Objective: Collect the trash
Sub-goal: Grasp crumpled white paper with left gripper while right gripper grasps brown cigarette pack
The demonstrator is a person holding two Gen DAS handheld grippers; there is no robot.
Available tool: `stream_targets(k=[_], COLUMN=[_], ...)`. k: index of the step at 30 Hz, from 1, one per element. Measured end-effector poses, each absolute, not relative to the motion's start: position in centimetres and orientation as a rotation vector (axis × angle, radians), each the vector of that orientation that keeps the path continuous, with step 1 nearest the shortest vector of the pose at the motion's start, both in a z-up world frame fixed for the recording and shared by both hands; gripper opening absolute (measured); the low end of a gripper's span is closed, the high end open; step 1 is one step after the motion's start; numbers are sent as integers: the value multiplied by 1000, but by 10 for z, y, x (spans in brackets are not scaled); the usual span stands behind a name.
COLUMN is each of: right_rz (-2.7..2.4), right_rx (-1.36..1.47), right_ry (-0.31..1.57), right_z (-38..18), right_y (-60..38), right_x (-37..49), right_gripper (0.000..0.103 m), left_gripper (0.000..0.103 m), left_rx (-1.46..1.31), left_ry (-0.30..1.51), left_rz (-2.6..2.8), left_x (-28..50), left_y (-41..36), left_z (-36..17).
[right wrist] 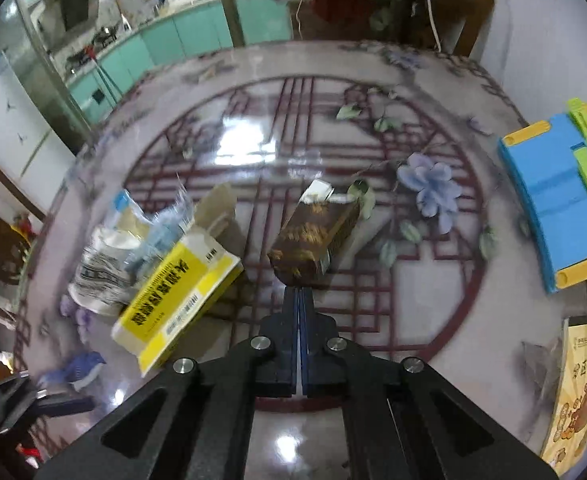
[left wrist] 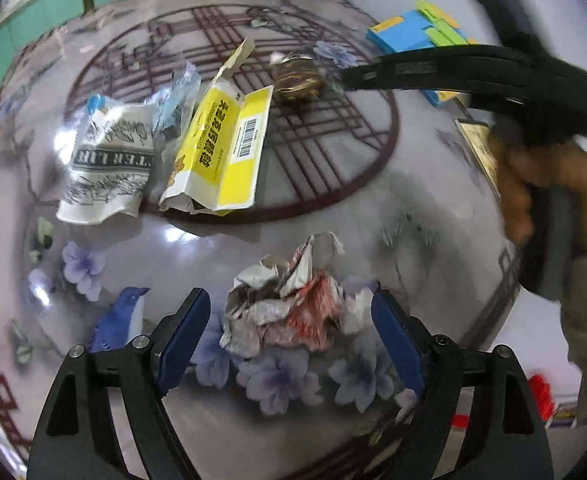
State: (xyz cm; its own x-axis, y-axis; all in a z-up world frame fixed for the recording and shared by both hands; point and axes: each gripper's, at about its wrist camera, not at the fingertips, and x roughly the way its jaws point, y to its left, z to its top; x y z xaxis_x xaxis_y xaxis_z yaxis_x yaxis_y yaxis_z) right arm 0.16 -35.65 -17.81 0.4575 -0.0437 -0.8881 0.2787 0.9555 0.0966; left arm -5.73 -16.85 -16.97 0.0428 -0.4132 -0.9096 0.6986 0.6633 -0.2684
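Left tongs (left wrist: 289,332) apart, straddling crumpled paper (left wrist: 289,300) at lower centre, pads clear. Right tongs (right wrist: 298,300) together, empty, tips just below brown box (right wrist: 313,236) on desk (right wrist: 413,320), mid-frame.

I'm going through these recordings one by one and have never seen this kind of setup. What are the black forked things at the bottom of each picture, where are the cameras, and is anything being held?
There is no robot here. A person carries a hand-held gripper in each hand, and a fisheye camera on each looks forward along its two fingers.

The left view shows the left hand-held gripper open, its blue pads either side of a crumpled paper wad but not pressing on it. The right hand-held gripper shows there too.

In the right view that gripper is shut and empty, its tips just before a dark brown box.

On the flowered table also lie a yellow carton, a black-and-white bag, a blue and green item and an orange packet.
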Motion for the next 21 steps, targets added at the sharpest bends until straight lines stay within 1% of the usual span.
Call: stream_targets(k=[2, 5, 6, 7, 8, 9, 10, 11, 12, 13, 18, 21], right_rz=[-197, -170, -181, -197, -208, -213, -211, -211, -216, -224, -303, -350], right_rx=[237, 298, 318, 336, 351, 377, 408, 427, 448, 456, 494, 503], right_ry=[1071, 1084, 1084, 1085, 1082, 1069, 1053, 1043, 1032, 1029, 1038, 1094], right_z=[-169, -170, -172, -174, -174, -176, -177, -178, -180, -182, -200, -221], right_y=[-360, -370, -373, -377, -379, -381, -383, -385, -386, -387, -396, -399], right_x=[-4, -4, -2, -1, 0, 0, 0, 1, 4, 8, 34, 52], right_gripper=[0, 2, 7, 17, 24, 39, 52, 56, 59, 60, 60, 60], left_gripper=[83, 82, 78, 59, 55, 51, 39, 34, 19, 4, 4, 4], left_rx=[224, 192, 193, 199, 208, 201, 192, 177, 161, 149, 129, 127], left_ry=[1293, 1336, 1350, 1364, 1367, 1356, 1352, 1343, 1334, 1323, 1269, 1251], left_rz=[-874, -878, -879, -880, -877, -883, -889, -887, -882, -864, -778, -754], left_x=[-53, -50, -50, -51, -50, -51, -50, -49, -48, -45, -36, -34], left_y=[-166, -166, -167, -169, -170, -168, -167, -163, -159, -153, -129, -121], left_z=[-172, -183, -188, -193, -196, -195, -193, -189, -186, -182, -166, -161])
